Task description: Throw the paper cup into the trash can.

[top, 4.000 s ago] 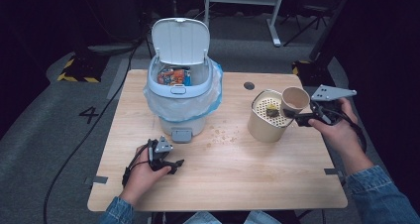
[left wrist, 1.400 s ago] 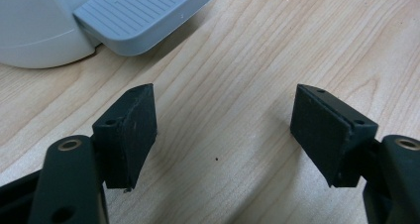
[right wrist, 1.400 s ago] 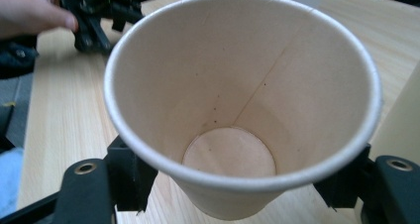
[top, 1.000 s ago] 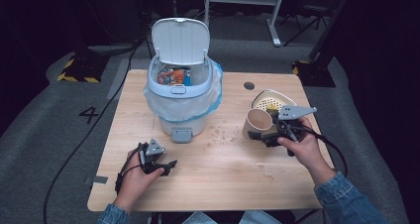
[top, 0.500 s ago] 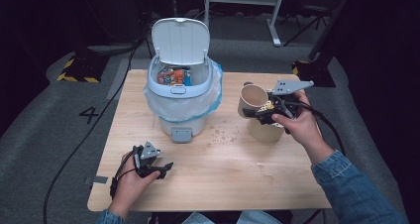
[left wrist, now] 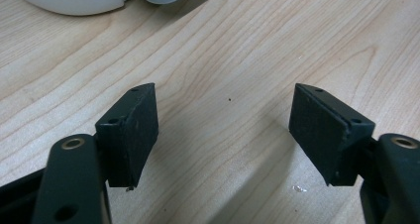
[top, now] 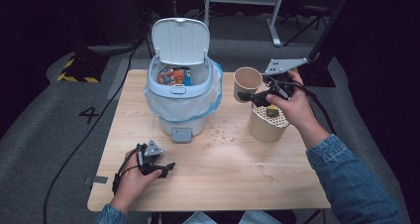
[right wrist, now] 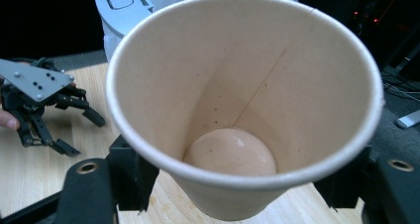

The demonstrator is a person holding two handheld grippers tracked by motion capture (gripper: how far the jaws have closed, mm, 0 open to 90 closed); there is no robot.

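1. The left gripper [top: 168, 167] rests low on the wooden table [top: 237, 184], in front of the white bin [top: 183, 92] and slightly to its left, held in the person's left hand [top: 131, 179]. In the left gripper view its two black pads [left wrist: 131, 130] stand wide apart over bare wood with nothing between them; the jaws have just been opening a little further. The bin's white base shows at the top of that view.
2. The white bin stands on the far left half of the table with its lid [top: 181, 40] tipped up and back. A clear liner bag [top: 198, 105] with a blue edge hangs over its rim, and colourful wrappers [top: 173, 76] lie inside.
3. Crumbs [top: 220, 135] lie scattered on the table just right of the bin's foot pedal.
4. The paper cup [top: 246, 83] hangs in the air just to the right of the bin, about level with its rim, tilted so that its mouth faces the high camera. The right gripper [top: 255, 96] is clamped on the cup's wall; in the right gripper view the pads press on both sides of the cup [right wrist: 242, 100], whose inside looks empty apart from a few dark specks.
5. A tan canister [top: 267, 125] with a perforated top stands on the table right of the bin, beneath the right hand [top: 294, 107]. A small dark-and-yellow thing sits on the top; I cannot tell what it is.
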